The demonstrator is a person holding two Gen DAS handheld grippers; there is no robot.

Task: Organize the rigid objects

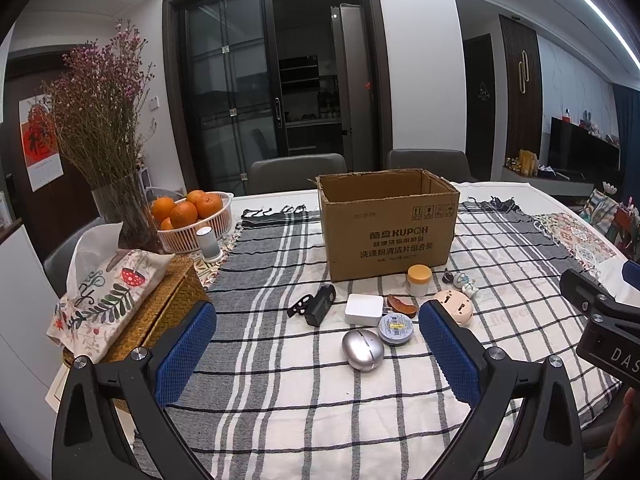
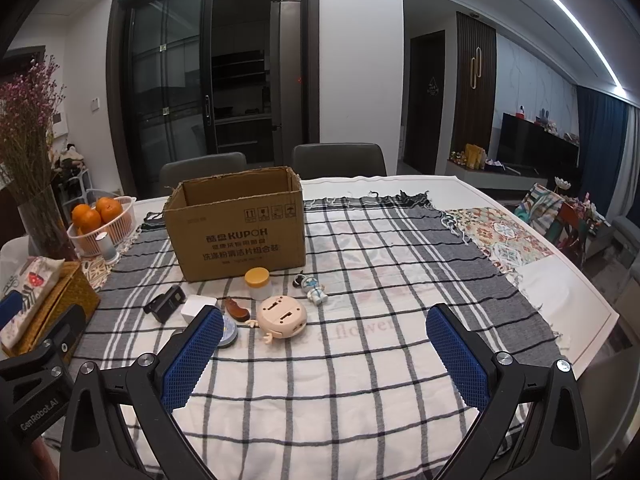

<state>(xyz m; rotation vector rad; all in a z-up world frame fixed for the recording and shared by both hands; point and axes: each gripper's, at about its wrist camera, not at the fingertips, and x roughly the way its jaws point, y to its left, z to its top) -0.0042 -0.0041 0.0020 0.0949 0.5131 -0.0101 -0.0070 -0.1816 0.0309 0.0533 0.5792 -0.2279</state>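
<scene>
An open cardboard box (image 1: 388, 224) (image 2: 236, 224) stands on the checked cloth. In front of it lie small items: a black charger (image 1: 320, 304) (image 2: 168, 303), a white box (image 1: 364, 309) (image 2: 197, 306), a silver egg-shaped case (image 1: 363, 349), a round tin (image 1: 397, 329) (image 2: 228, 334), a brown wooden piece (image 1: 402, 305) (image 2: 237, 311), a yellow-lidded jar (image 1: 419, 280) (image 2: 258, 283), a pink round toy (image 1: 456, 306) (image 2: 281, 316) and a small figurine (image 1: 466, 283) (image 2: 314, 287). My left gripper (image 1: 318, 354) and right gripper (image 2: 324, 354) both hang open above the cloth, nothing between their fingers.
At the left stand a vase of dried flowers (image 1: 100, 128), a white basket of oranges (image 1: 192, 216), a small grey cylinder (image 1: 210, 245) and a wicker tissue box (image 1: 132, 304). Two grey chairs (image 1: 296, 172) sit behind the table. The table's edge (image 2: 592, 300) runs along the right.
</scene>
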